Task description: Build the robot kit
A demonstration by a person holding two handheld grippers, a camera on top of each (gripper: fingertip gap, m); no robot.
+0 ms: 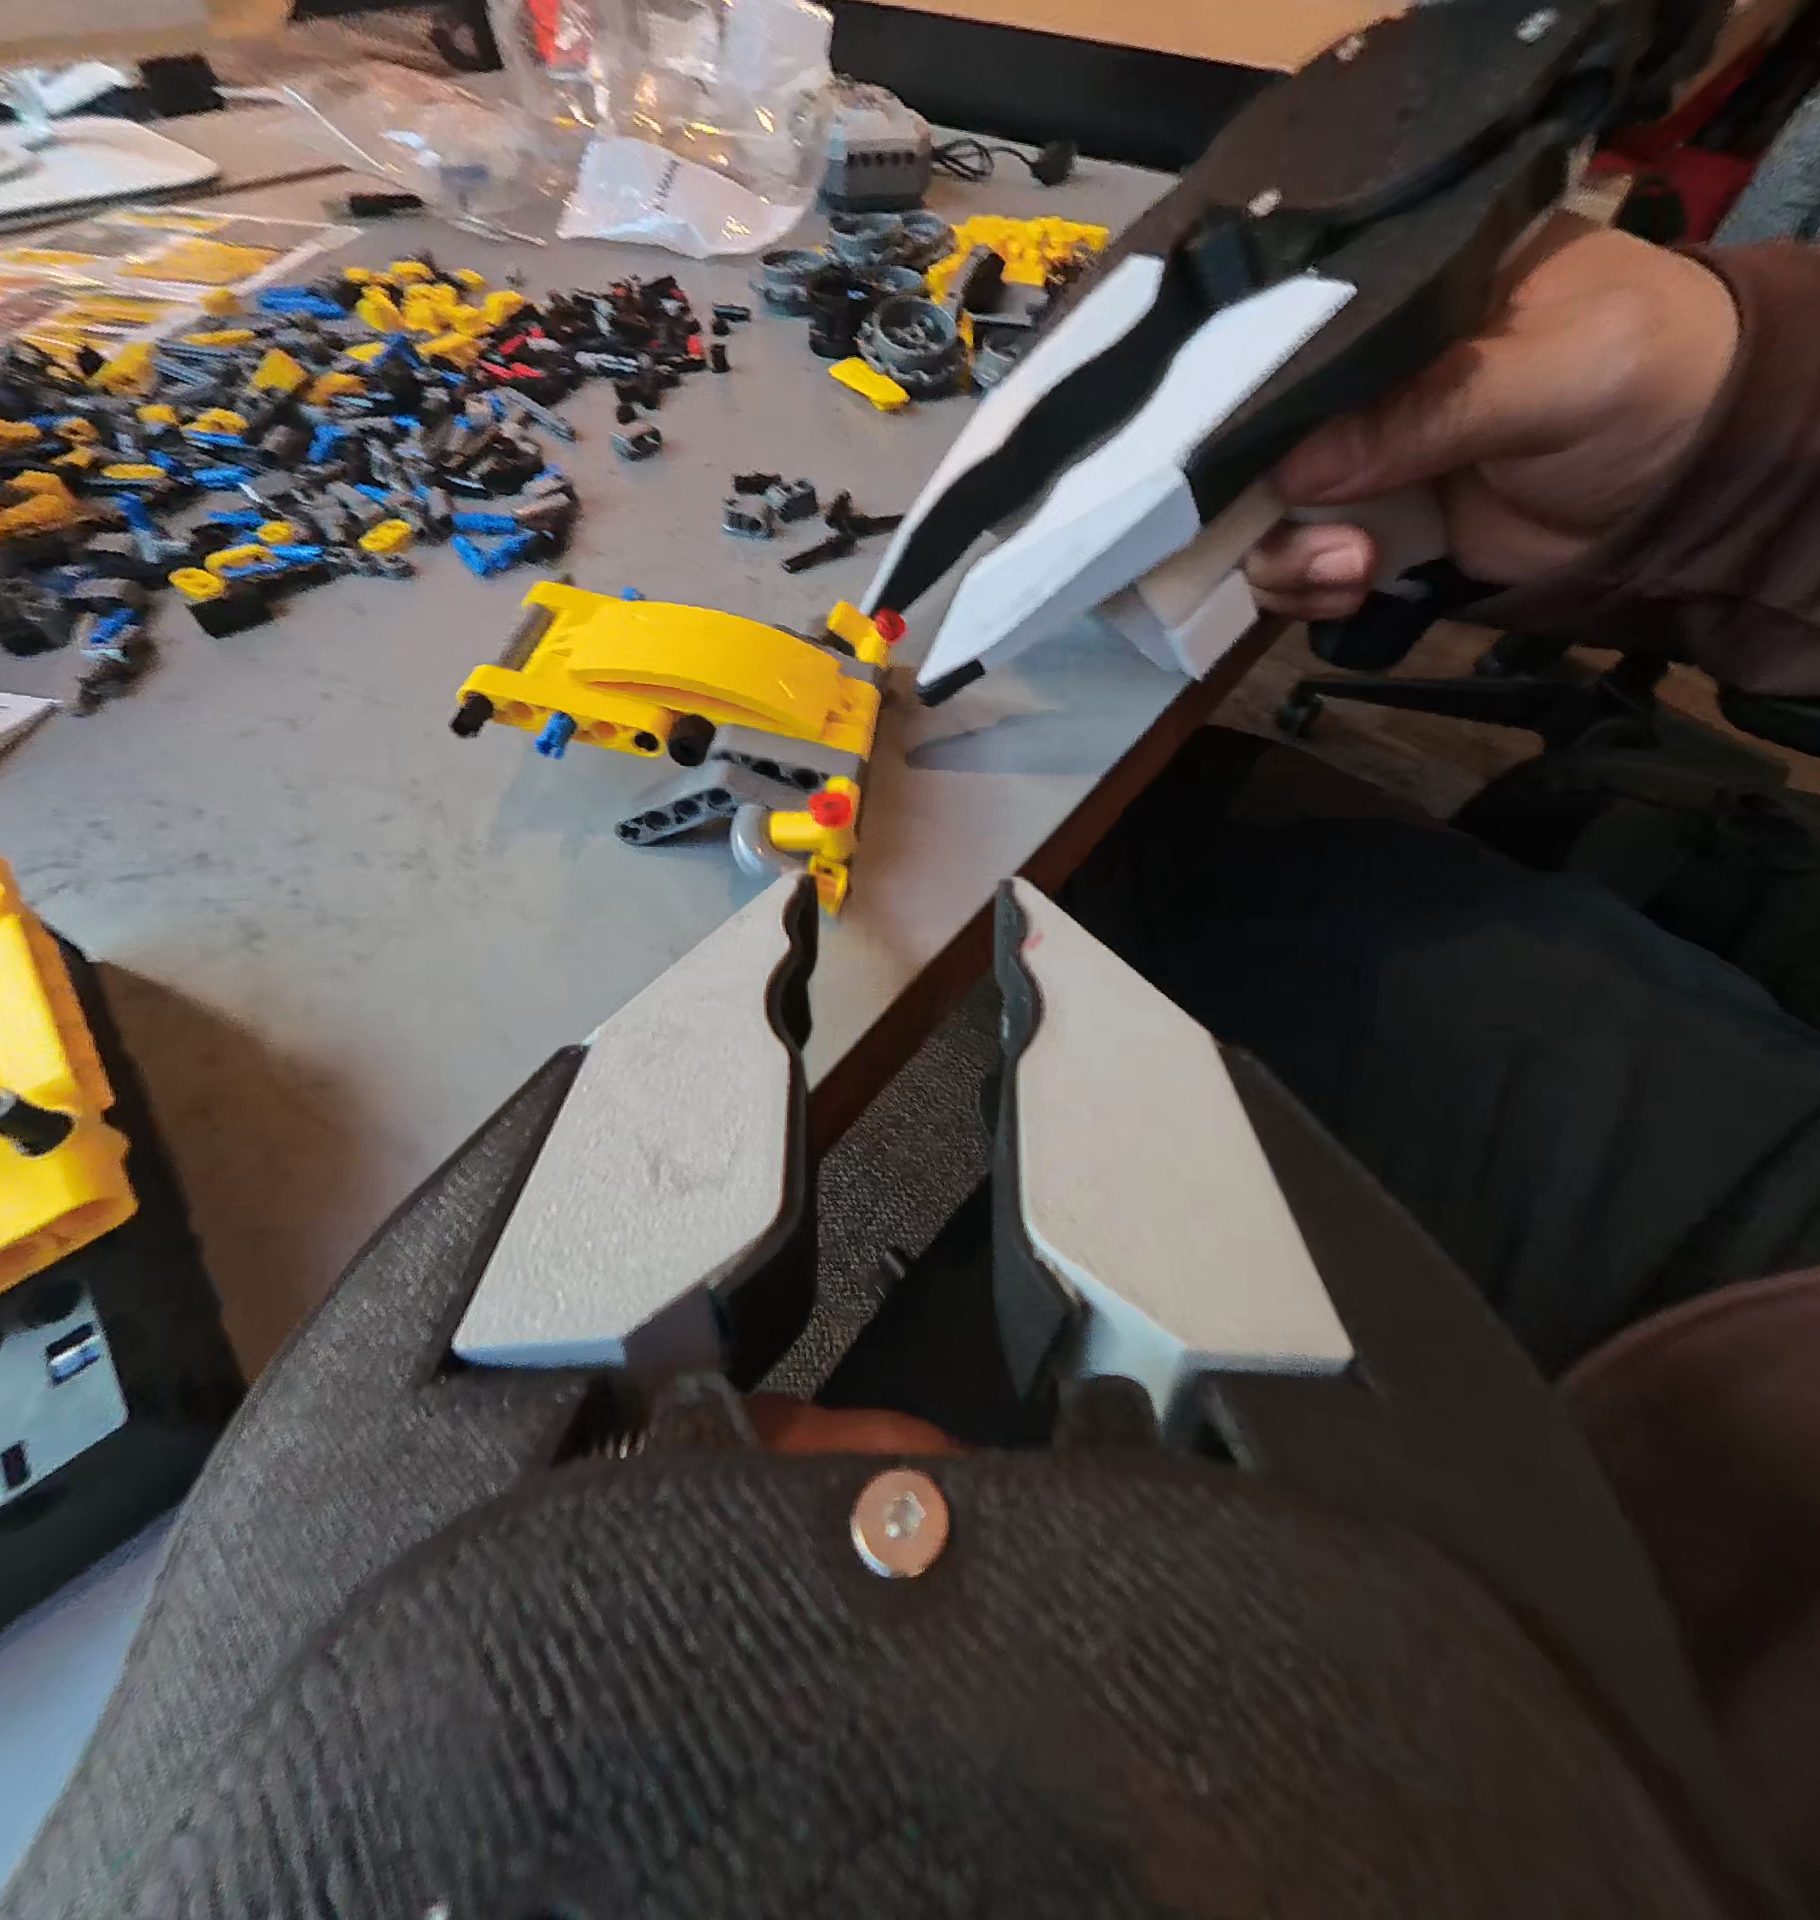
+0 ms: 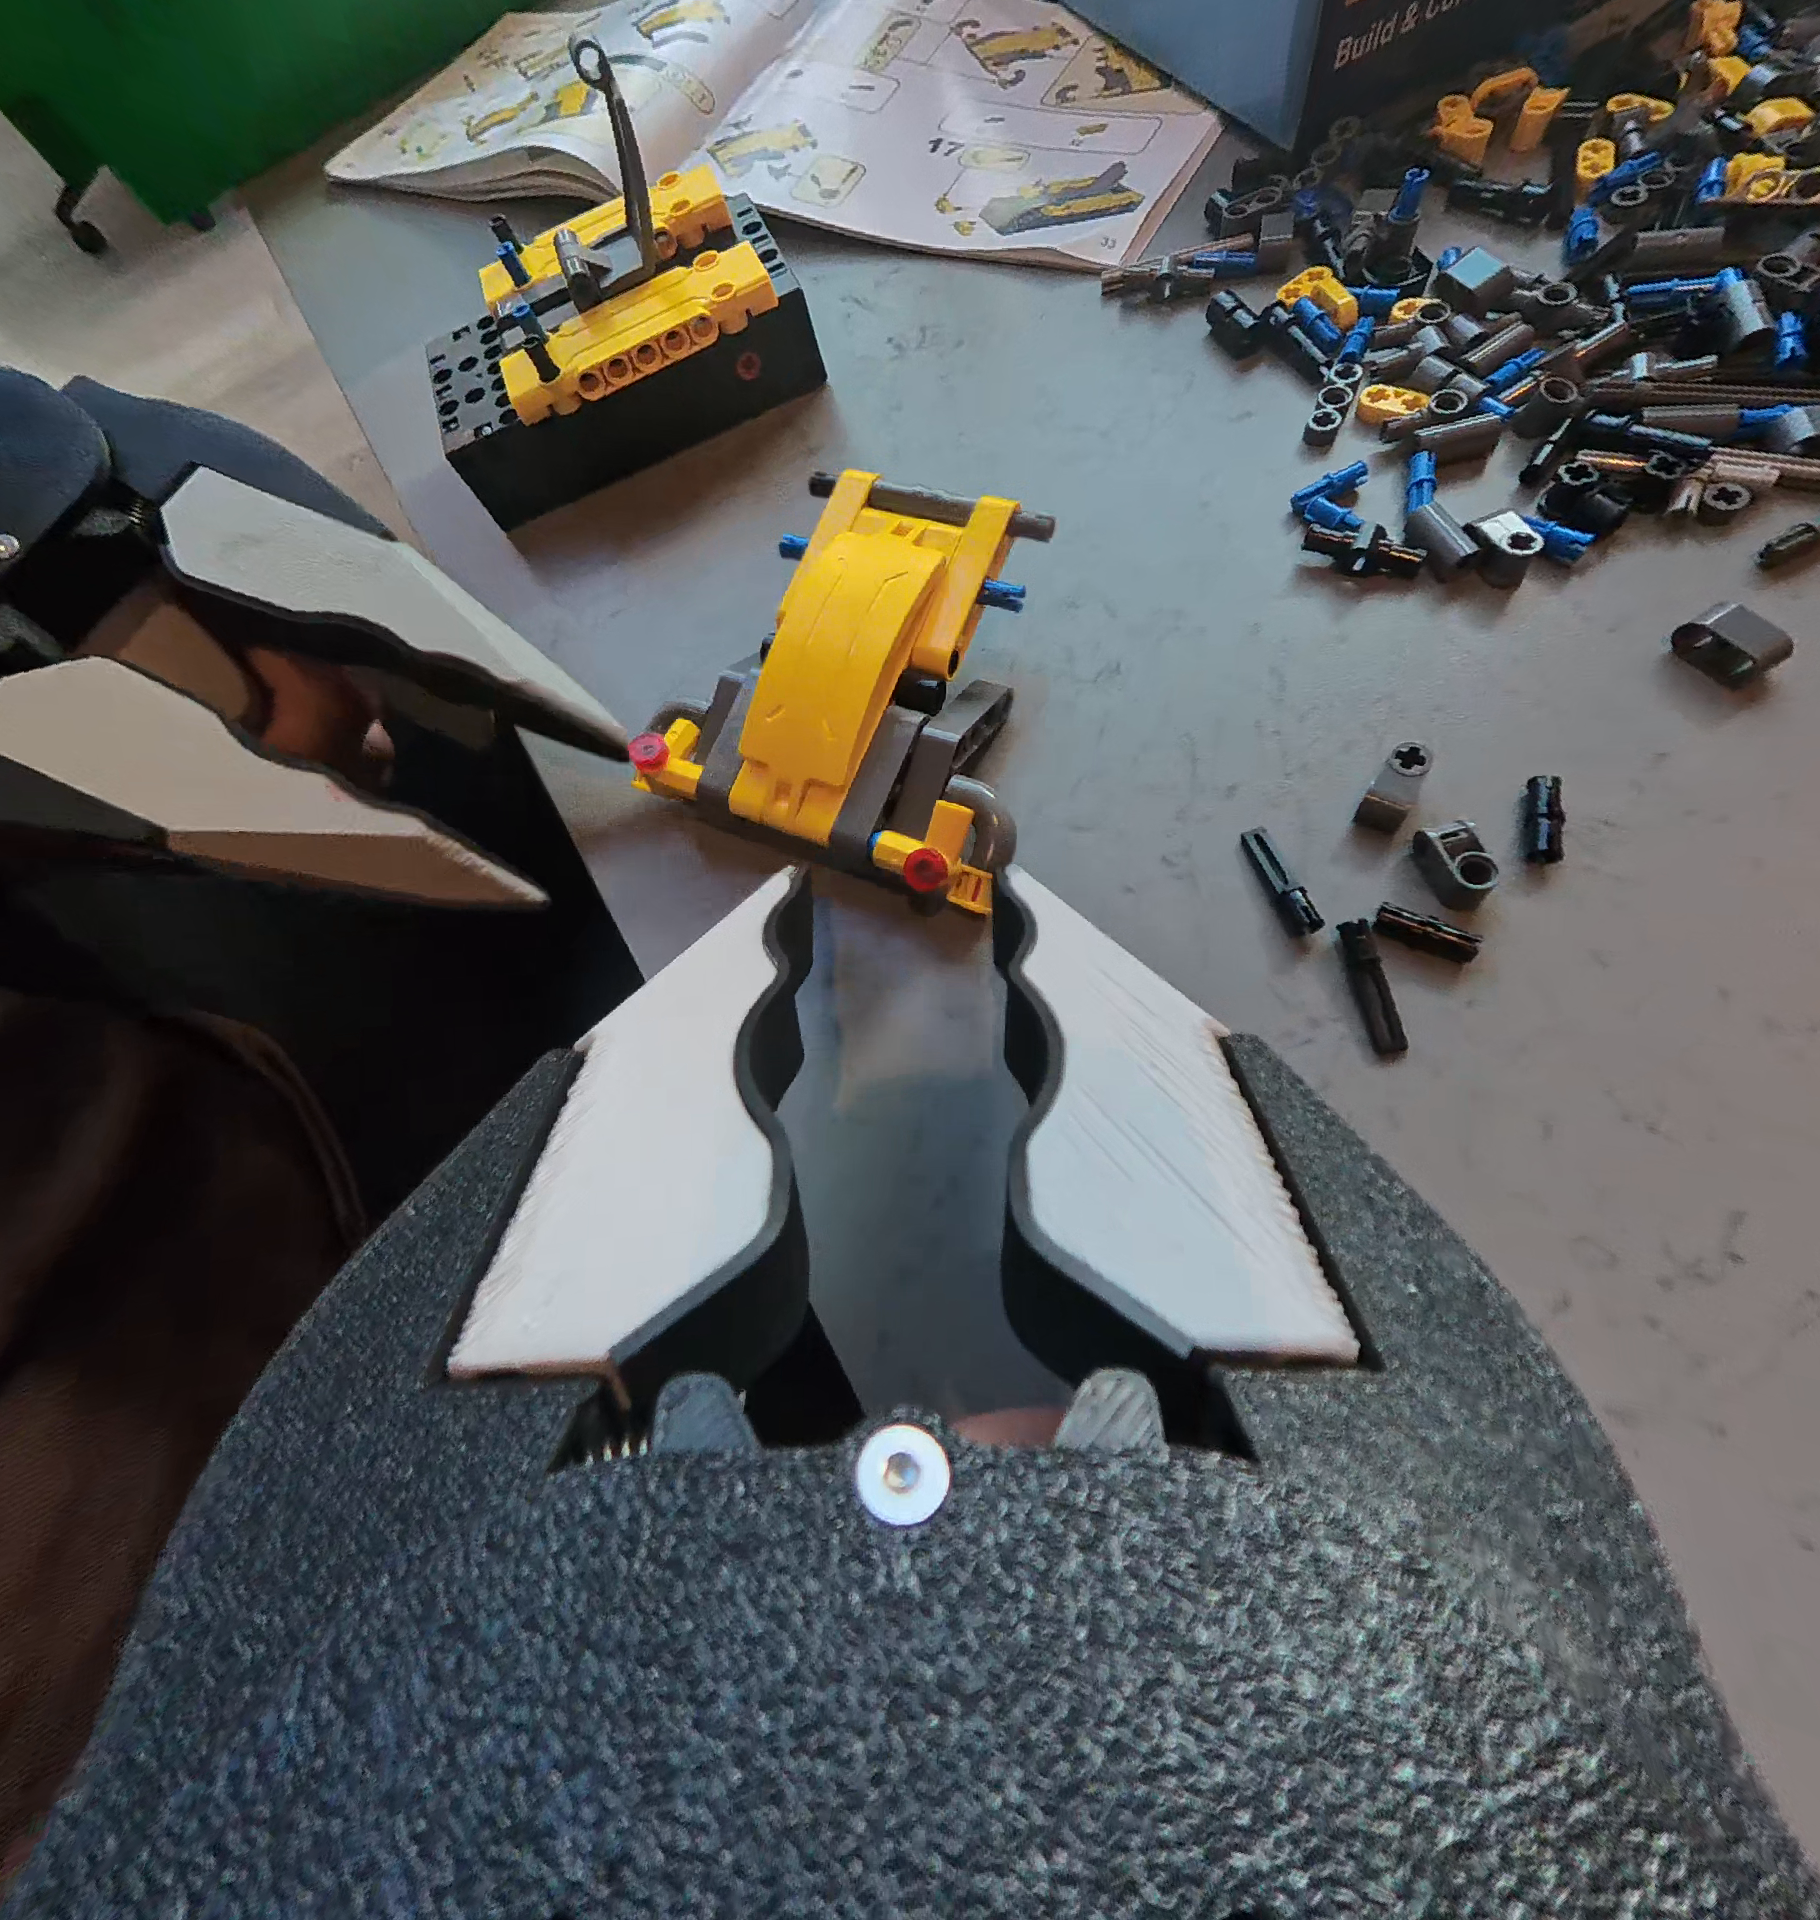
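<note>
Two grippers are being held at one small yellow and grey brick model (image 2: 854, 686), which is lying on the grey surface (image 2: 1145, 1039) close to its near edge. The model's long axis is running away from the right gripper (image 2: 901, 883), whose fingers are spread wide and empty, with their tips just beside the model's near end where a red stud (image 2: 925, 869) is showing. The left gripper (image 1: 901, 894) is being held to the side of the model, its fingers also parted with nothing between them; in the right wrist view one fingertip (image 2: 615, 740) is seen at, or just short of, the other red stud (image 2: 646, 750), and contact cannot be confirmed. In the left wrist view the right gripper (image 1: 921, 649) is being gripped by a hand (image 1: 1508, 416) in a brown sleeve, its tips lying near the model's (image 1: 677, 686) far corner. The right gripper is being judged the better lined up with the long axis; the left is lying across it. Farther out, a second yellow assembly on a black block (image 2: 625, 343) is standing well apart, an open instruction booklet (image 2: 885, 114) is lying behind it, and a heap of loose blue, black and yellow parts (image 2: 1571, 312) is spread to the right. The model's underside is being hidden, and the left wrist view is blurred at its edges.
</note>
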